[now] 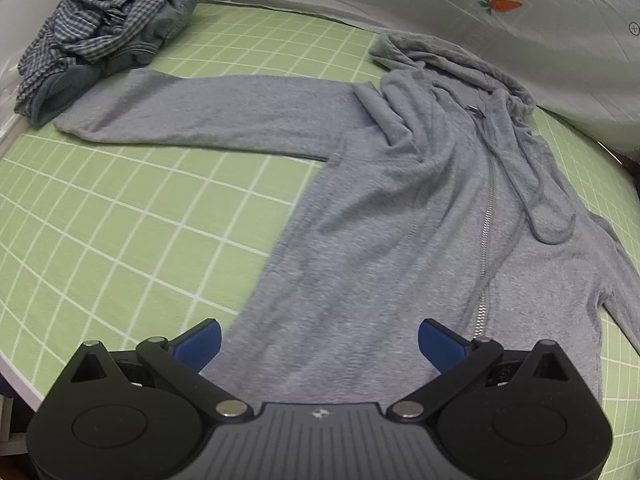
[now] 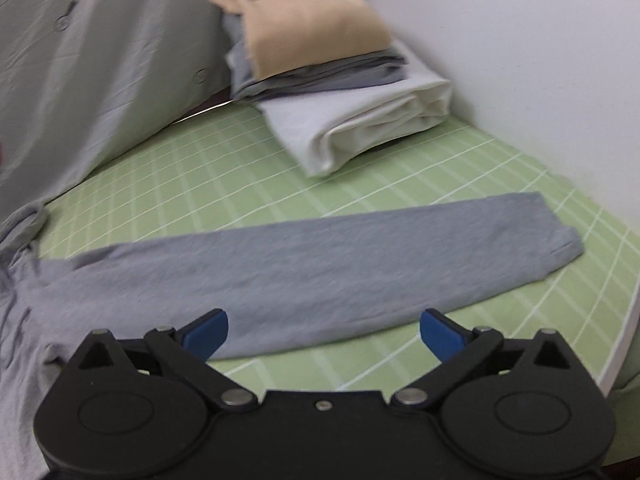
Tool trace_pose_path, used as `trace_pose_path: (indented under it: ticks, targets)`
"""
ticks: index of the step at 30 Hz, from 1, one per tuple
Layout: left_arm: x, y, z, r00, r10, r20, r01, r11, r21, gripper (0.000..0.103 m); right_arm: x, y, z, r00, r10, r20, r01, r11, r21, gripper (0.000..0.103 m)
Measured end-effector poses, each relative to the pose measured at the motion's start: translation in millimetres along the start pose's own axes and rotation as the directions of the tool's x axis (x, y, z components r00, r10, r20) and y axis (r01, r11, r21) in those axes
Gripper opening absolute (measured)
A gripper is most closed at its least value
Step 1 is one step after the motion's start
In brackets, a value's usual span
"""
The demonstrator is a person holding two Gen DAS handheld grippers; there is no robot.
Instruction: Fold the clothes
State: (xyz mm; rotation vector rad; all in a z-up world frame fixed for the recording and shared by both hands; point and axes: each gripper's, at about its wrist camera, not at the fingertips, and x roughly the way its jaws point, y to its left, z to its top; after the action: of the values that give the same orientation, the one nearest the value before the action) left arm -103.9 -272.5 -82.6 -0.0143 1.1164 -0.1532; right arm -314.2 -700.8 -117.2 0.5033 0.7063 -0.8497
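Note:
A grey zip-up hoodie (image 1: 384,216) lies flat on the green grid mat (image 1: 120,220), zipper up and hood at the far end. One sleeve (image 1: 200,116) stretches out to the left. My left gripper (image 1: 319,346) is open and empty, hovering above the hoodie's lower hem. In the right wrist view the hoodie's other sleeve (image 2: 320,260) lies stretched across the mat (image 2: 440,184), cuff to the right. My right gripper (image 2: 323,338) is open and empty, just above that sleeve's near edge.
A crumpled pile of checked and blue clothes (image 1: 104,36) sits at the mat's far left corner. A stack of folded clothes (image 2: 340,80), beige on top and white below, stands at the far right by a white wall (image 2: 520,60). A pale sheet (image 1: 520,40) runs along the back.

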Motion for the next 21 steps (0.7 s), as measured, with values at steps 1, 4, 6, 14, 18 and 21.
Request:
trace_pose_path:
  ticks: [1,4,6,14,18,21]
  targets:
    - [-2.4,8.1,2.0,1.0,0.009,0.005,-0.009,1.0,-0.007,0.103,-2.2,15.0,-6.2,0.999,0.043,-0.011,-0.043,0.999,-0.011,0.103]
    - [-8.3,36.5,9.4,0.999,0.031,0.019,-0.03,0.999,-0.023,0.103,-8.8,60.0,-24.8,0.984,0.17,-0.047,-0.172,0.984,-0.041,0.103]
    - [-10.4,56.2,16.2,0.999,0.044,0.028,-0.043,0.999,-0.025,0.103,-16.4,92.8,-36.1,0.975,0.215,-0.059,-0.22,0.971,-0.093,0.103]
    - [1.8,143.6,54.6,0.999,0.038,0.036,-0.037,0.999,-0.036,0.103,-39.6,200.9,-89.4,0.974,0.193,-0.118,-0.218,0.943,-0.251,0.103]
    - [15.3,186.3,78.4,0.999,0.019,0.044,-0.016,0.998,-0.061,0.102,-47.8,226.8,-114.8,0.981,0.133,-0.145,-0.167,0.952,-0.255,0.103]
    - [26.2,211.4,98.2,0.998,0.019,0.059,-0.015,0.998,-0.062,0.101,-52.8,241.0,-129.0,0.984,0.087,-0.153,-0.122,0.964,-0.235,0.103]
